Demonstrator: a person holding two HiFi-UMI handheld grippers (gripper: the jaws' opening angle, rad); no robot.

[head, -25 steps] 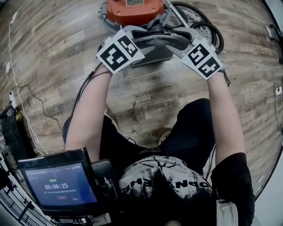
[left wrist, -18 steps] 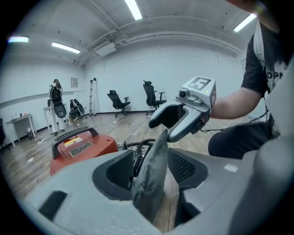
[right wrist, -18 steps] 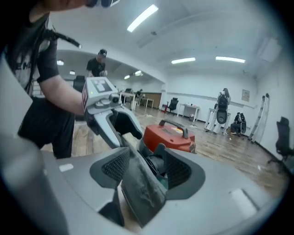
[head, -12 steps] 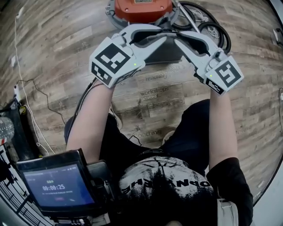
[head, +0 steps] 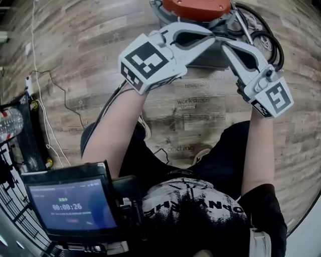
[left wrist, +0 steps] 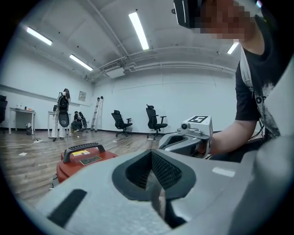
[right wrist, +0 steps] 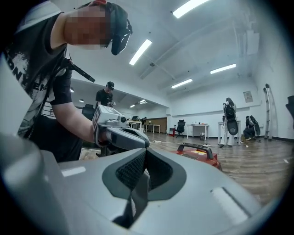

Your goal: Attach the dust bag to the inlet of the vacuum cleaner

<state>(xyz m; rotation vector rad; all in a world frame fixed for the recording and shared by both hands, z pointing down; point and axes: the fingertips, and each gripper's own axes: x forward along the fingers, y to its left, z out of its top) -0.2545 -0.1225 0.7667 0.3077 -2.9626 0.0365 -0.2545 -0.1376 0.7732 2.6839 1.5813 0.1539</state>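
Two grippers are held up in front of the red vacuum cleaner (head: 198,6), which stands on the wooden floor (head: 90,45). The left gripper (head: 209,37) and the right gripper (head: 228,47) slant toward each other, and their tips come close together over the near side of the vacuum cleaner. The fingers of each have just been closing and are pressed together, with nothing between them in either gripper view. A flat grey piece, apparently the dust bag (head: 213,60), lies on the floor just on the person's side of the vacuum cleaner, below the tips and held by neither gripper. Whether it touches the vacuum cleaner cannot be told. A black hose (head: 268,42) coils beside the vacuum cleaner on the right gripper's side.
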